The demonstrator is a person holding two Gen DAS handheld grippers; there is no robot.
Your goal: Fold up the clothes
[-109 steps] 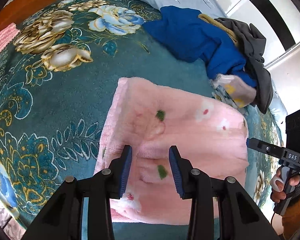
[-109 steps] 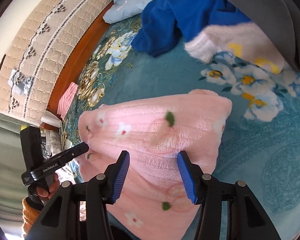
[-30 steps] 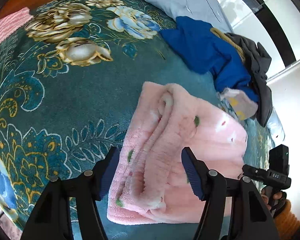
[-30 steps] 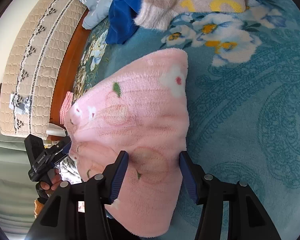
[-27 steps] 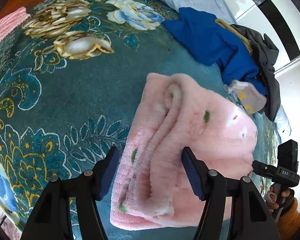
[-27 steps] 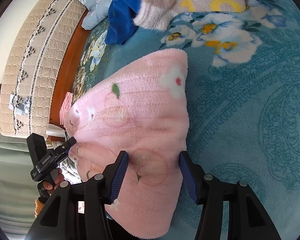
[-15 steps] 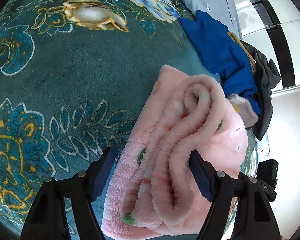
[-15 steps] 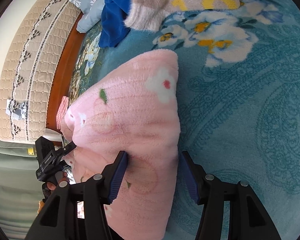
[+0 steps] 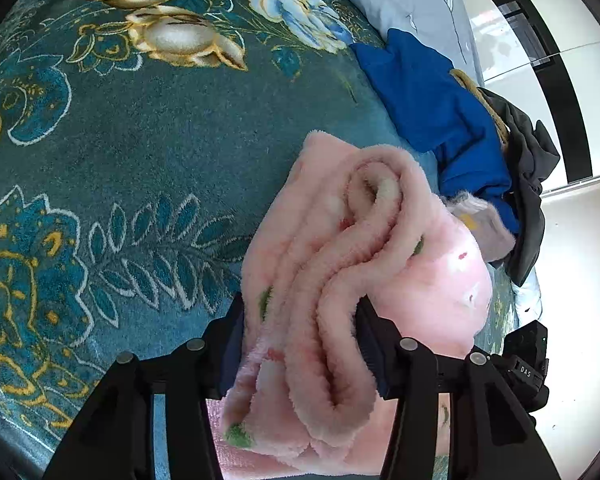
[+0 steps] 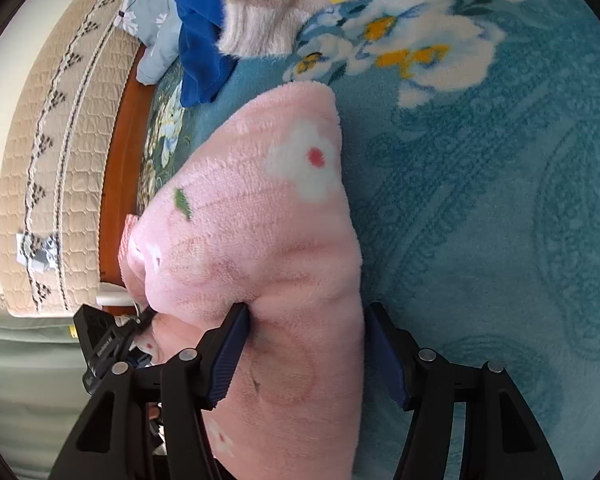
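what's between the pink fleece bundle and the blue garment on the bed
In the left wrist view, only a narrow strip of bare teal bedspread separates the pink fleece bundle from the blue garment. Further right, a grey-pink fuzzy item lies between them.

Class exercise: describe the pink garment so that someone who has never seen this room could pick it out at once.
Start at the teal floral blanket covering the bed. Near its middle lies the folded pink fleece garment, gripped at either end by the left hand-held gripper and the right hand-held gripper. Unlike the blue garment and dark grey garment beside it, it carries white flowers and green leaves.
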